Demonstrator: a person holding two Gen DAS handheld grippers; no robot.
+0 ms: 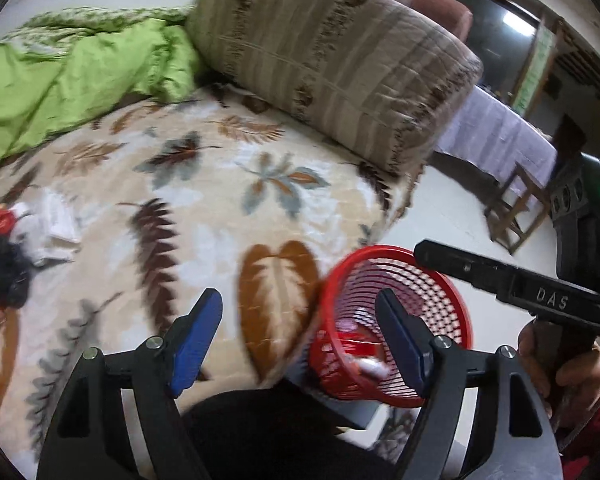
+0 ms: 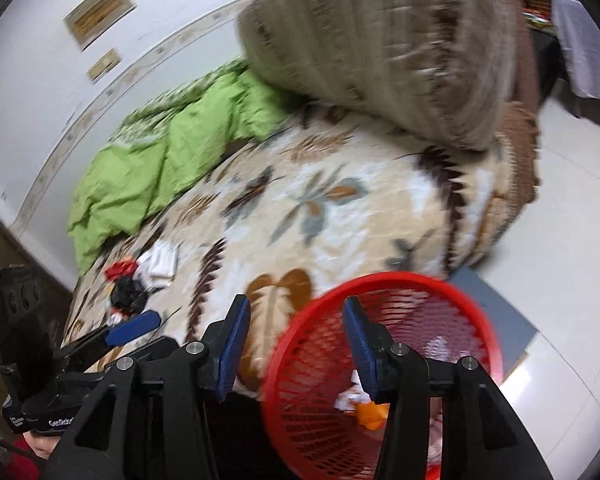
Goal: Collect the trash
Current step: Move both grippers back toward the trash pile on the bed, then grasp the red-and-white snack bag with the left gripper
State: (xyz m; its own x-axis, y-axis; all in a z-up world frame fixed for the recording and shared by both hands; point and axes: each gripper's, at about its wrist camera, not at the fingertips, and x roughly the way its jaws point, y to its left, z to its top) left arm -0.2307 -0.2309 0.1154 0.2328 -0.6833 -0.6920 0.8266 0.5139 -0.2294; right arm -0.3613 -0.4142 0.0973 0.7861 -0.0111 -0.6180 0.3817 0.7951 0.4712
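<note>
A red mesh basket (image 1: 432, 292) (image 2: 420, 300) stands on the floor against the bed's edge, with several crumpled scraps (image 1: 368, 360) (image 2: 370, 408) inside. On the leaf-print blanket lies a pile of red, black and white wrappers (image 1: 0, 252) (image 2: 126, 286) beside a white paper (image 1: 58, 220) (image 2: 164, 262). My left gripper (image 1: 300, 320) hovers open over the blanket's edge, holding nothing. My right gripper (image 2: 296, 332) is open above the basket's near rim, also holding nothing. The picture is blurred.
A green quilt (image 1: 72, 76) and a thick brown striped cushion (image 1: 332, 60) lie at the back of the bed. A grey board (image 2: 500, 320) sits under the basket. A cloth-covered table (image 1: 496, 128) and a wooden stool (image 1: 516, 212) stand across the pale floor.
</note>
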